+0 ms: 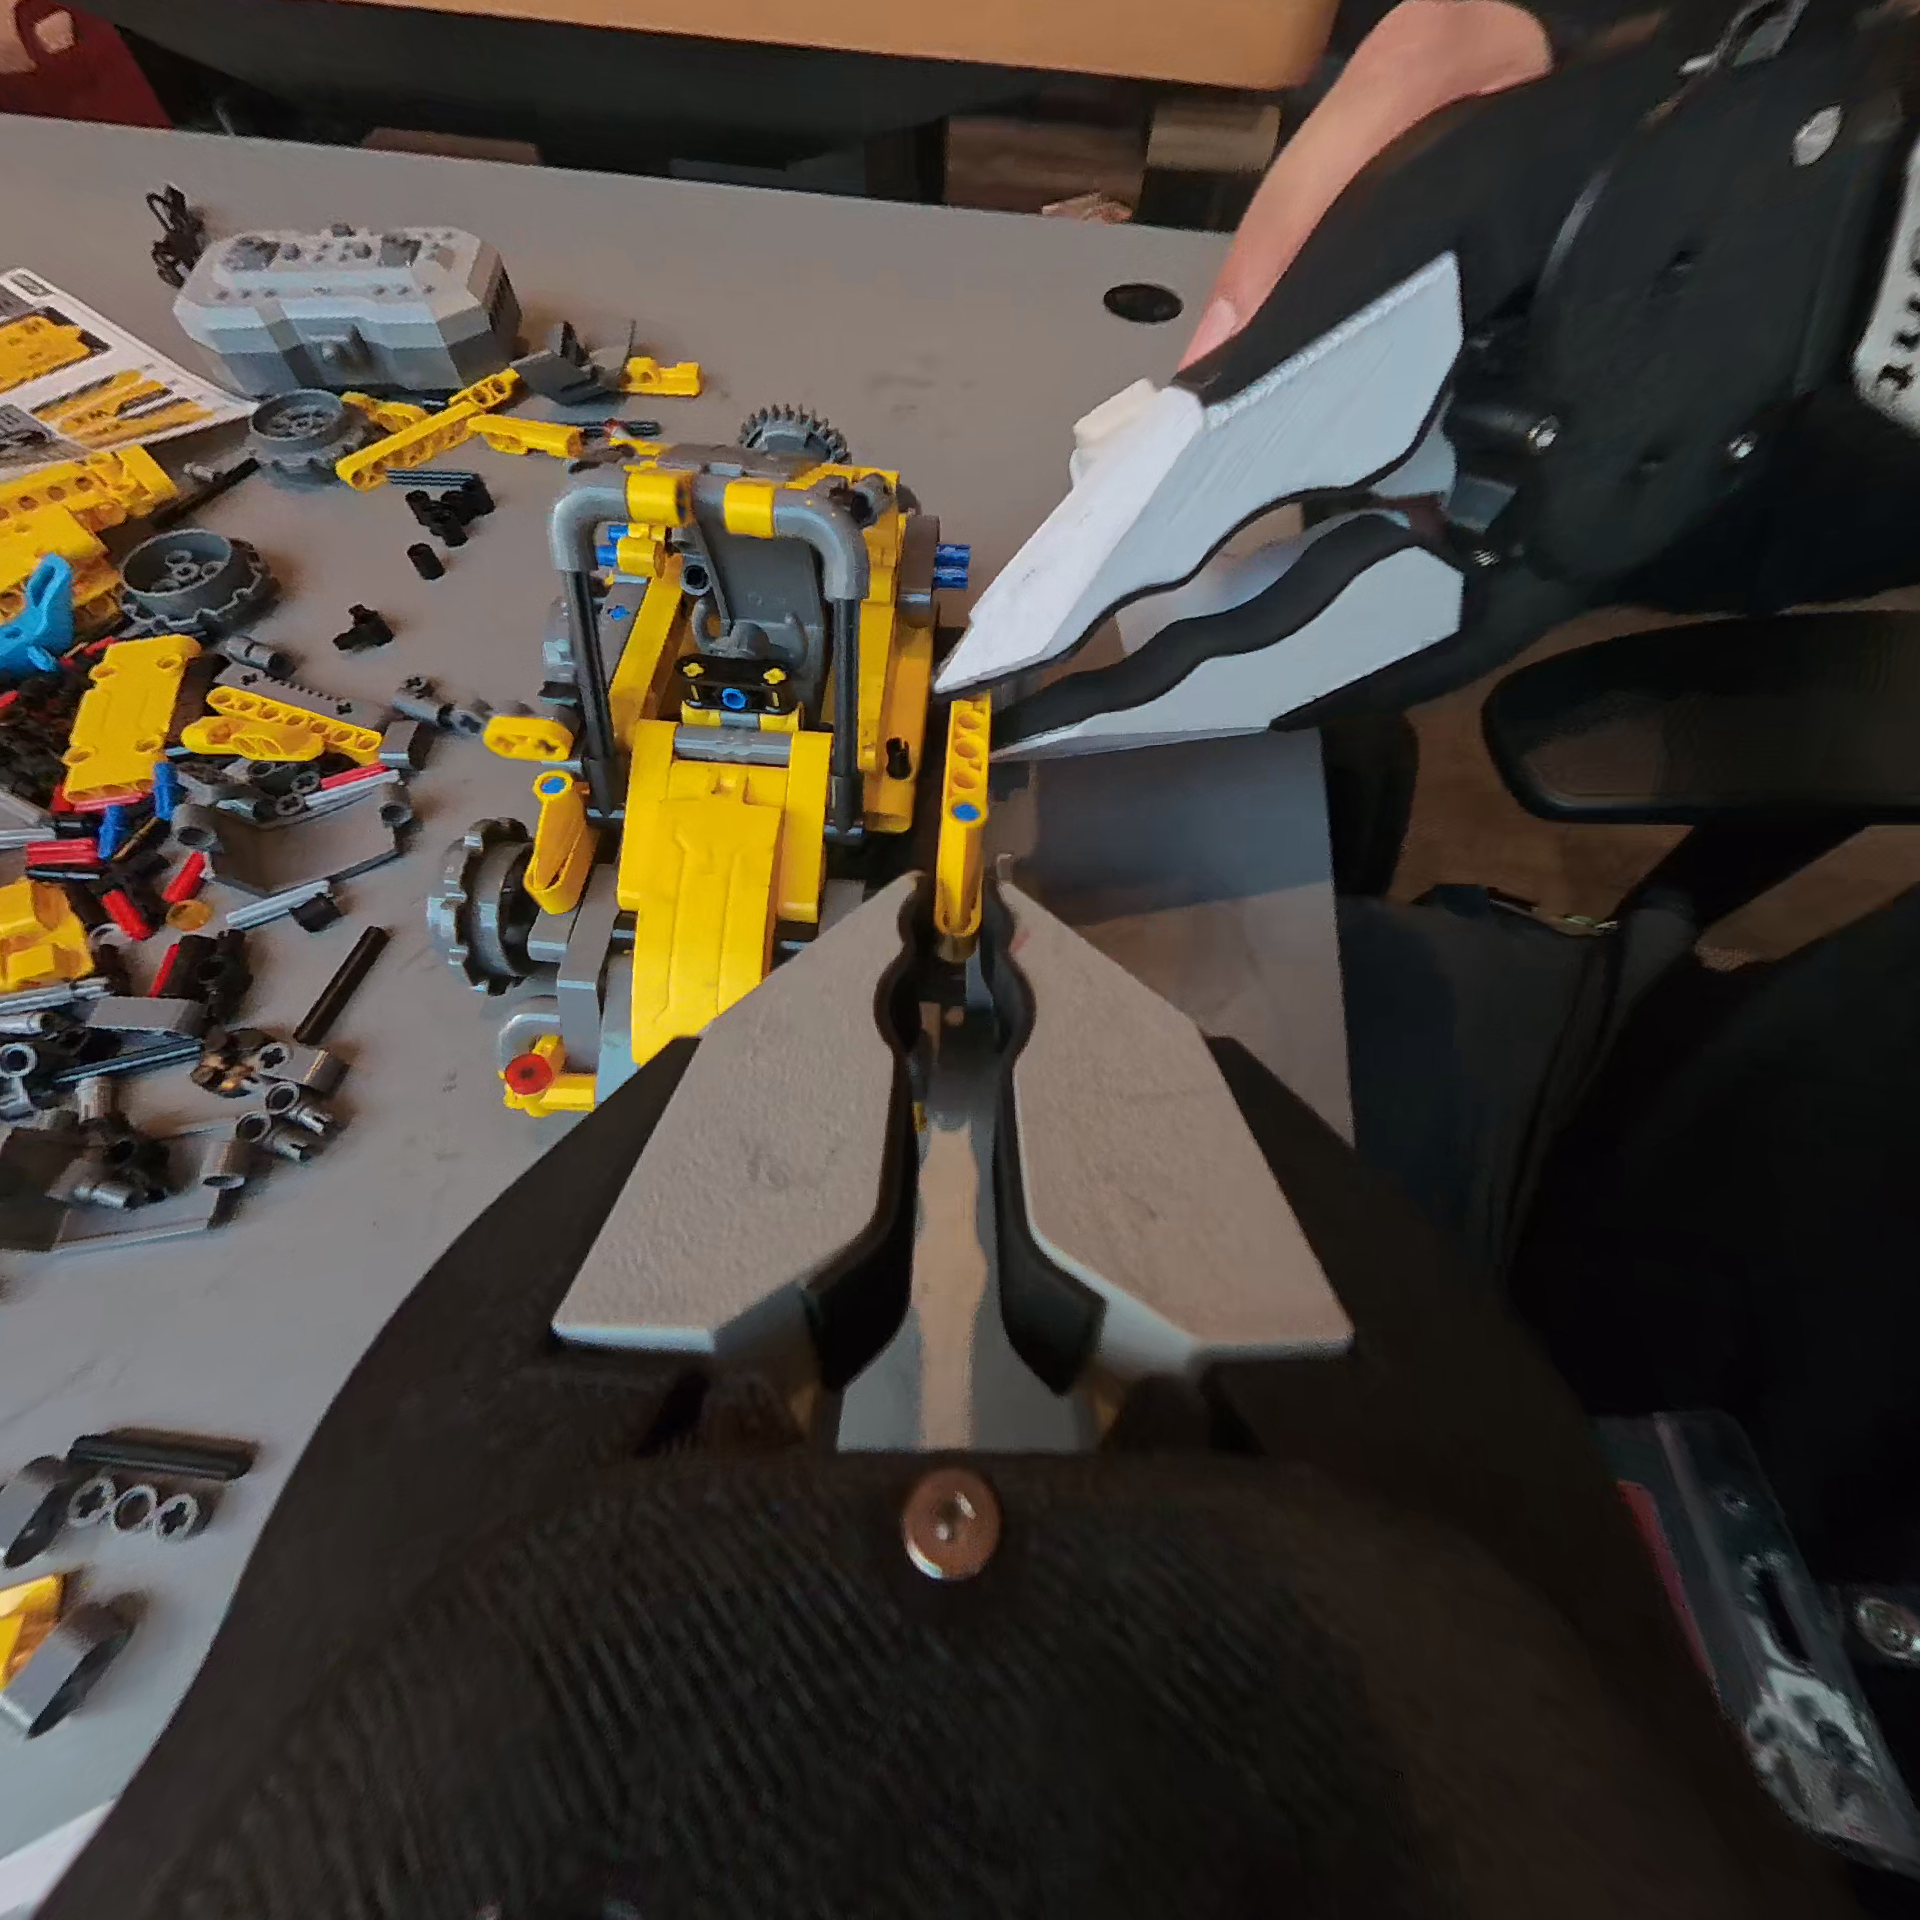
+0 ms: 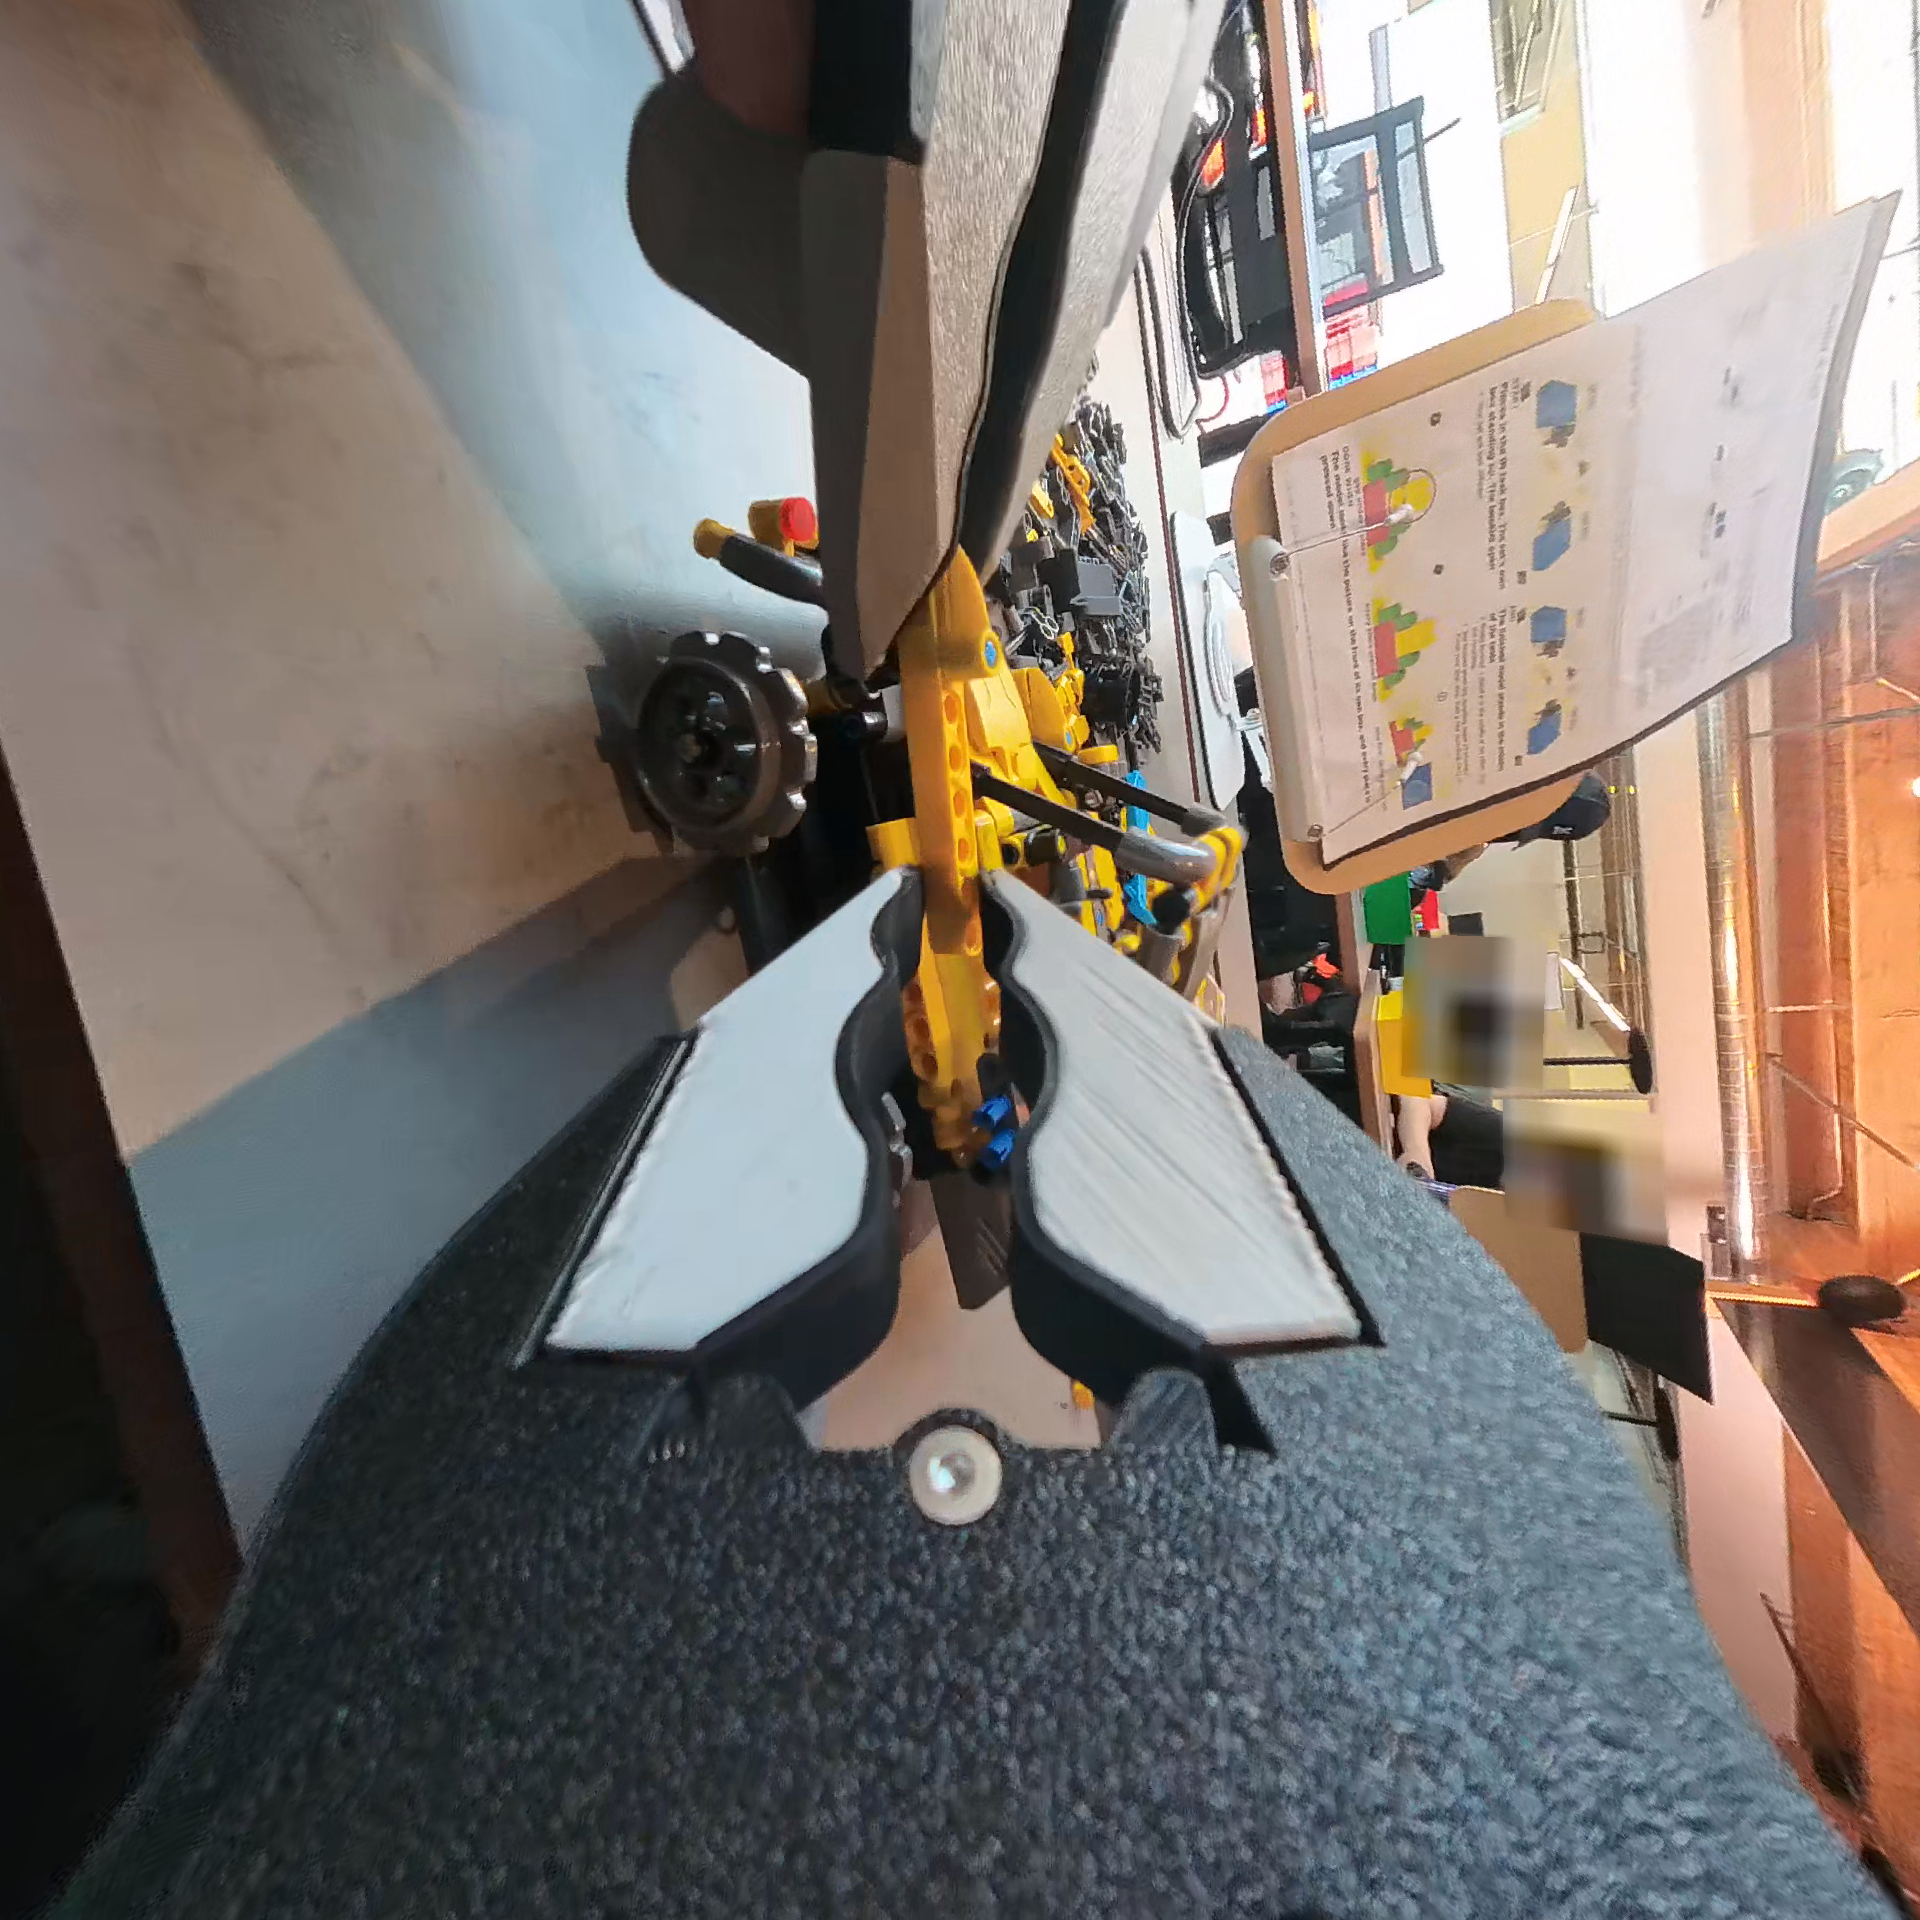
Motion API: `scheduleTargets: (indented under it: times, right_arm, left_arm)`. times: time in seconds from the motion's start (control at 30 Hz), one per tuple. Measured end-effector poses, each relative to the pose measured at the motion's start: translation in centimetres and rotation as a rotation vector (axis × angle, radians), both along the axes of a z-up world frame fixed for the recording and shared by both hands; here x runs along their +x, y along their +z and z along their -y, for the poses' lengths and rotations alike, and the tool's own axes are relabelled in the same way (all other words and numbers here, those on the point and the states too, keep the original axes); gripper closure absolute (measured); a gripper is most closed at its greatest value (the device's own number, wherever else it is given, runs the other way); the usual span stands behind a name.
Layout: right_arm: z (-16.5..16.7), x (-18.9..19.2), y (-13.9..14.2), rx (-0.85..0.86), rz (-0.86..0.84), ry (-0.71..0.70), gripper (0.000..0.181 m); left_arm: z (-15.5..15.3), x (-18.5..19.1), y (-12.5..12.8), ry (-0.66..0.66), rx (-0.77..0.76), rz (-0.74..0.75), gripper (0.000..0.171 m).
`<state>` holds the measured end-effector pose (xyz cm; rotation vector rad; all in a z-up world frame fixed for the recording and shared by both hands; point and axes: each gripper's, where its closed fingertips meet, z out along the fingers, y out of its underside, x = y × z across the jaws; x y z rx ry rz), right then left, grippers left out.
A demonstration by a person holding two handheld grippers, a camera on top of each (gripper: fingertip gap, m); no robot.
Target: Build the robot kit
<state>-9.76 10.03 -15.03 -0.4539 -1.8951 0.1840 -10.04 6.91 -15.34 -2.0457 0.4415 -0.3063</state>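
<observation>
A yellow and grey brick vehicle model [image 1: 727, 790] stands on the grey table [image 1: 935, 312]. A yellow holed beam [image 1: 964, 790] runs along its right side. My left gripper [image 1: 961, 883] is shut on the beam's near end. My right gripper [image 1: 966, 717] comes in from the upper right, held by a hand, and is shut on the beam's far end. In the right wrist view the right gripper [image 2: 948, 883] pinches the same beam [image 2: 951, 748], and the left gripper [image 2: 904, 634] grips it from above, next to a grey toothed wheel [image 2: 722, 743].
Loose yellow, grey, black and red parts [image 1: 156, 831] cover the table's left. A grey block unit [image 1: 343, 301] and a booklet [image 1: 73, 384] lie at the back left. The table edge [image 1: 1335, 935] is just right of the model, with a black chair [image 1: 1714, 717] beyond. A clipboard with a sheet [image 2: 1558, 582] stands behind. Both grippers' tips are close together, under 4 cm apart.
</observation>
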Motion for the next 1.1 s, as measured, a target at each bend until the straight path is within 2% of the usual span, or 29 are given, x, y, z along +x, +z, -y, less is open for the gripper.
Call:
scheduleTargets:
  times: [0.1,0.23,0.33,0.43,0.6,0.8,0.97,1.1]
  right_arm:
    - [-0.4,-0.1,0.0,0.015,0.005,-0.016,0.171]
    - [-0.6,-0.3,0.0,0.013,0.009,-0.023,0.171]
    - [-0.8,-0.1,0.9,-0.06,-0.036,-0.023,0.152]
    - [-1.4,0.5,1.2,-0.104,-0.039,-0.033,0.155]
    - [-1.0,0.4,0.8,-0.038,-0.034,-0.009,0.163]
    - [-0.6,-0.3,-0.5,0.022,0.0,0.006,0.168]
    - [-1.1,-0.5,-0.5,0.024,0.001,-0.006,0.173]
    - [-1.0,-0.4,-0.5,0.027,0.007,-0.004,0.171]
  left_arm:
    - [-0.1,-0.1,0.1,0.022,0.018,-0.088,0.162]
    - [-0.3,0.0,0.3,0.021,0.026,-0.12,0.168]
    - [-0.6,-0.5,0.3,0.04,0.019,-0.123,0.168]
    - [-0.6,-0.7,-0.2,0.014,-0.004,-0.12,0.168]
    - [-0.8,-0.7,-0.3,-0.019,-0.033,-0.068,0.168]
    - [-1.3,-0.7,-0.7,-0.002,-0.024,-0.049,0.168]
    - [-1.4,-0.7,-0.7,0.012,-0.027,-0.006,0.168]
    - [-1.5,-0.7,-0.8,0.007,-0.026,-0.028,0.168]
